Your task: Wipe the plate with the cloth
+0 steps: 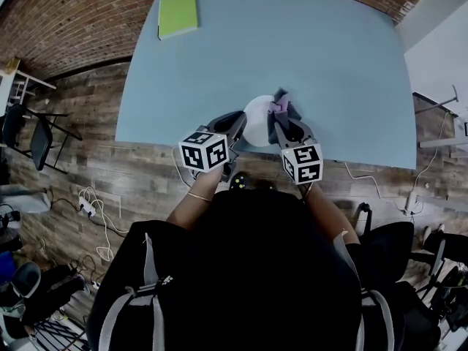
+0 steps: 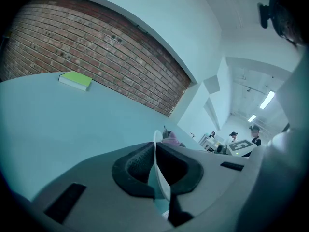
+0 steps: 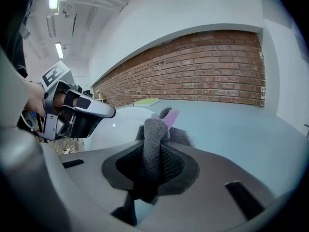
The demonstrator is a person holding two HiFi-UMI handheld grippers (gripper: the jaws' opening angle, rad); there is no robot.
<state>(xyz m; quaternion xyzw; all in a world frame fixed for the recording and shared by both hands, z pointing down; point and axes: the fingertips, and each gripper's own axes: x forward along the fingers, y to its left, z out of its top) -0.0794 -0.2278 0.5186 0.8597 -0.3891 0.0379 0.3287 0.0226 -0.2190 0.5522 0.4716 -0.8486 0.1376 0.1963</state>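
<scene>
Looking down from the head view first: there's a big blue table (image 1: 329,64) with a green notebook (image 1: 178,14) way off at the far left corner. The white plate (image 1: 257,119) is near the table's near edge, right in front of the person. The left gripper (image 1: 240,123) comes in at the plate's left rim, and the right gripper (image 1: 281,119) at its right side. A bunched grey cloth (image 1: 281,104) sticks out of the right gripper's tip, right at the plate's right rim. I can't tell from here whether the plate is flat on the table or lifted a bit.

The left gripper view settles the grip. The jaws are nearly together and clamped on the plate, which shows edge-on as a thin white sliver between the dark pads. Past it you can see a bit of the cloth with its pink tag, then the notebook out on the table and a brick wall (image 2: 96,57) behind. A couple of people (image 2: 254,132) are way back in the room.

In the right gripper view the jaws are pinched tight on the cloth, a thick grey fold standing up between the pads with the pink tag poking out the top. The plate is the pale disc just beyond it, and the left gripper is biting its rim on the left side.
</scene>
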